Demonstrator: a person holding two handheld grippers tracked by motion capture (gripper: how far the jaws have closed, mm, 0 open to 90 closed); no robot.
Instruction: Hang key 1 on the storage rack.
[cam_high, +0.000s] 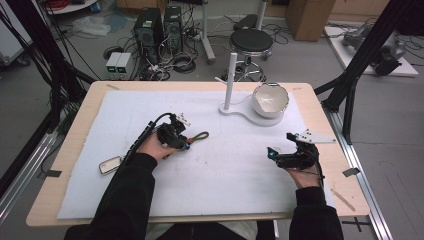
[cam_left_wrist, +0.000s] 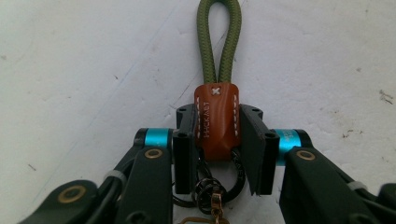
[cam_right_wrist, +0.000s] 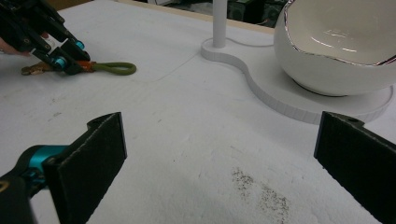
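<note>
**A:** so where's this at? Left gripper (cam_left_wrist: 217, 144) has its jaws clamped on the brown leather tab (cam_left_wrist: 216, 122) of the keychain (cam_high: 192, 140), green cord loop (cam_left_wrist: 219, 39) poking out toward the right, all lying on the white mat (cam_high: 210, 175) left of centre.

**B:** yep, grab looks done, lift isn't. Right gripper (cam_right_wrist: 219, 154) idles near right, jaws wide apart. White stand (cam_high: 240, 111) with its bowl (cam_high: 270, 99) waits far right, probably the destination.
</note>
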